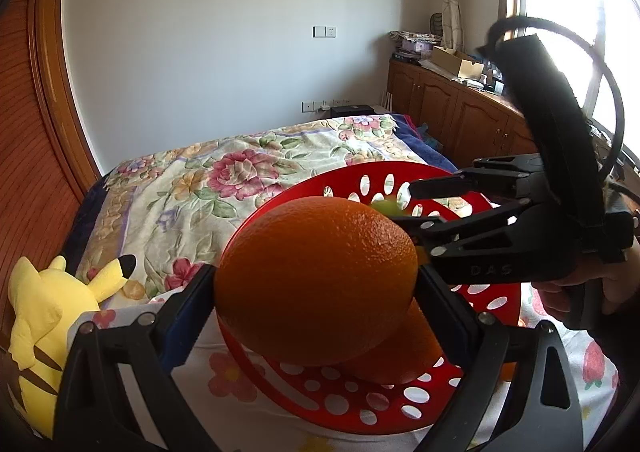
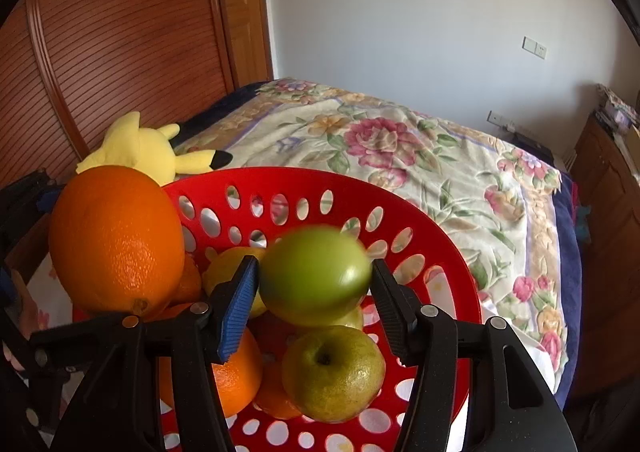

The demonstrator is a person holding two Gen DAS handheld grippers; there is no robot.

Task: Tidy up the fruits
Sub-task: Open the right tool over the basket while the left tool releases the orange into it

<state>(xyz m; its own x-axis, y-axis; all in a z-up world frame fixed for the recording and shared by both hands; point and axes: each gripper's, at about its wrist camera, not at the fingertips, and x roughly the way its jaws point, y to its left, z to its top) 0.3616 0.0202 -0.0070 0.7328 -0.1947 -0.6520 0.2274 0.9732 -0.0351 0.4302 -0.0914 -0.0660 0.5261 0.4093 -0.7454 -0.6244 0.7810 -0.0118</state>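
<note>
1. The big orange (image 1: 316, 280) sits clamped between the left gripper (image 1: 316, 292) pads, both pads pressed against its sides, and it hangs over the near rim of the red basket (image 1: 320, 388).
2. From the right wrist, that same orange (image 2: 116, 240) looms at the basket's (image 2: 440, 236) left edge, above the fruit inside.
3. The right gripper (image 2: 314, 280) has a green fruit (image 2: 316, 272) between its pads, blurred. There is a sliver of gap on each side, so the pads do not look to be pressing it. It is over the basket's middle.
4. Below it in the basket: a green apple (image 2: 334, 372), a smaller orange (image 2: 236, 372), and a lemon (image 2: 228, 268) behind the left pad.
5. Only the left wrist shows the right gripper's (image 1: 404, 204) body from outside, with raised letters "DAS" on it, a hand (image 1: 560, 292) around its handle, and a wooden cabinet (image 1: 460, 112) under a bright window.
6. Only the right wrist shows what is in the basket; in the left view the big orange blocks most of it.
7. Both views catch the floral bedspread (image 1: 240, 172) and the yellow plush toy (image 1: 52, 316) by the wooden headboard.
</note>
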